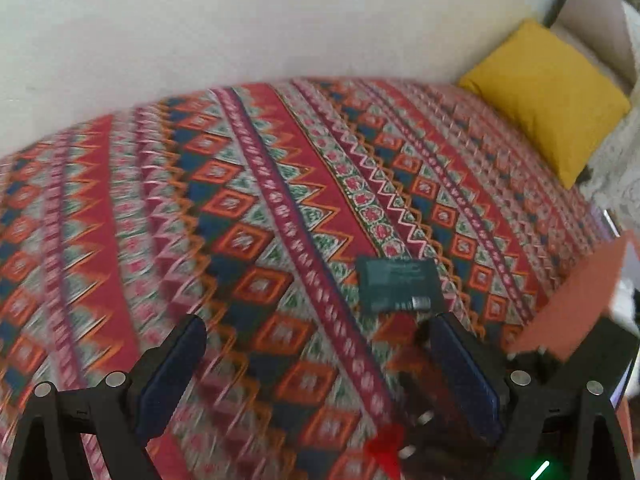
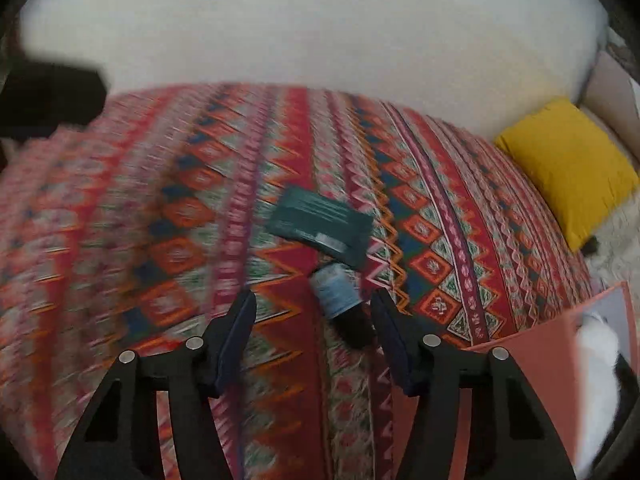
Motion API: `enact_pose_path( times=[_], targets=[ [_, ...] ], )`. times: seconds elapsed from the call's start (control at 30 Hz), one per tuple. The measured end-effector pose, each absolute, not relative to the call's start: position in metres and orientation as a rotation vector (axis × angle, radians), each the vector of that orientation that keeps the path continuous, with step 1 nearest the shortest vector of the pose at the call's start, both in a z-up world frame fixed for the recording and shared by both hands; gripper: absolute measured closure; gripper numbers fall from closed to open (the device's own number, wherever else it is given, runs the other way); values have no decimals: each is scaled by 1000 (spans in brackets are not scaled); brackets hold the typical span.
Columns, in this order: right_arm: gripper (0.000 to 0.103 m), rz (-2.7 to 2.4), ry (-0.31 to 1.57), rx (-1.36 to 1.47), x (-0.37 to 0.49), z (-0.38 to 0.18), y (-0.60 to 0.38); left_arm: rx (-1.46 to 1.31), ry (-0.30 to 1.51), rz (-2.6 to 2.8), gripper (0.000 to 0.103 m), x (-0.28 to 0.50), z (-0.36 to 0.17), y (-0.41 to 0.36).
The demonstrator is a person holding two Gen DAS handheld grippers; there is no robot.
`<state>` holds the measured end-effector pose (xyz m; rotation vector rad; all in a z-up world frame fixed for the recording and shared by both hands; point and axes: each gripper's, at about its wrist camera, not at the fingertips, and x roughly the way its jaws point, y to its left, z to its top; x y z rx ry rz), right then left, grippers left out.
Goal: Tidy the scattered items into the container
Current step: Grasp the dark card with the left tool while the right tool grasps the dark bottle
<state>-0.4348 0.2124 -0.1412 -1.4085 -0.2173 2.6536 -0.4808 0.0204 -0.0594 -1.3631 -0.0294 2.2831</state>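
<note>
across the whole lower field of both wrist views lies the patterned bedspread (image 2: 168,240), with a pale wall (image 2: 320,32) behind it and a yellow cushion (image 2: 568,168) at the far right. at the right edge i see the corner of a salmon-coloured container (image 2: 532,344), its rim partly cut off by the frame; a white and black thing sits inside it, too blurred to identify.

next in size, a dark green flat packet (image 2: 322,226) lies on the bedspread ahead of my right gripper (image 2: 314,310). just nearer, touching or almost touching the packet's near edge, lies a small blue bottle with a dark cap (image 2: 338,292). its long axis runs roughly away from me, cap end toward the tool, tilted slightly off the line of the fingers.

state of the tools: the right gripper's jaws stand apart and clamp nothing. the bottle lies between the fingertips, close to the right-hand pad, with clear bedspread on the left side. the left gripper (image 1: 316,332) also stands wide apart and empty; in its view the green packet (image 1: 398,284) lies just ahead of its right-hand finger, and a small red object (image 1: 384,446) shows low between the fingers, too blurred to name.

my judgement: the right hand is the nearer one for the bottle. the coming move turns on centring the jaws across the bottle's short axis before any squeeze, since it sits off-centre and could roll away.
</note>
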Motion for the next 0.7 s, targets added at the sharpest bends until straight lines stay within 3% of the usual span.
enact_pose_path(
  times=[0.07,0.17,0.2,0.27,0.37,0.6,0.67,0.7],
  targets=[
    [43,2623,-246,-1419,-450,-164,213,-1397,-36,2253,9,-496,-70,30],
    [73,2646,-329,-1347,-446,-174,209,-1445,-59,2195,9,-512,-83,45],
    [77,2626,-351,-1345,-438,-172,208,-1456,-58,2176,9,-514,-87,52],
    [77,2656,-365,-1359,-409,-162,202,-1472,-34,2153,9,-514,-92,69],
    [77,2692,-539,-1362,-346,-150,181,-1507,51,2143,9,-509,-102,95],
    [77,2969,-545,-1416,-281,-127,135,-1572,192,2162,8,-491,-133,141],
    [77,3017,-574,-1429,-277,-123,125,-1524,282,2216,16,-482,-134,150],
    [77,3026,-588,-1428,-273,-125,121,-1494,317,2239,30,-477,-133,151]
  ],
)
